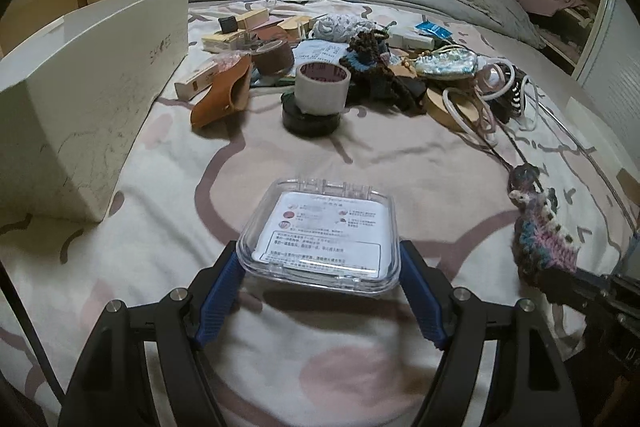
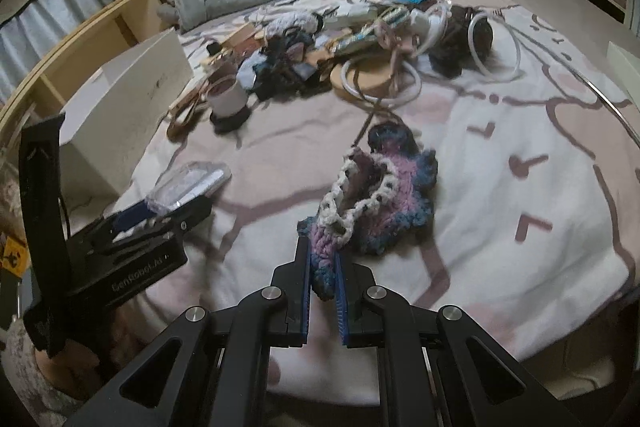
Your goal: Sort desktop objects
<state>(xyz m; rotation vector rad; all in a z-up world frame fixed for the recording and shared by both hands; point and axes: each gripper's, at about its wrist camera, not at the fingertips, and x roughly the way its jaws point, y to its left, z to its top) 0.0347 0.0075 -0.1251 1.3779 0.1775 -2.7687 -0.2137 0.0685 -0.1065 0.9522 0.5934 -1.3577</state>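
My left gripper (image 1: 320, 259) is shut on a clear plastic case (image 1: 320, 231) with a white printed label, held above the pink and white bedspread; it also shows in the right wrist view (image 2: 188, 185). My right gripper (image 2: 322, 263) is shut on a pink, blue and cream crochet piece (image 2: 384, 195), which hangs forward from its blue pads; the piece also shows in the left wrist view (image 1: 540, 227). A pile of small objects (image 1: 360, 59) lies further up the bed, with a grey tape roll (image 1: 322, 87) on a black roll in front.
A white open box (image 1: 88, 83) stands on the left of the bed. A brown leather pouch (image 1: 222, 95), a round wooden disc (image 2: 366, 79), white cords (image 1: 472, 107) and small boxes lie in the pile. Grey quilt and pillows are behind. Wooden shelves stand at left.
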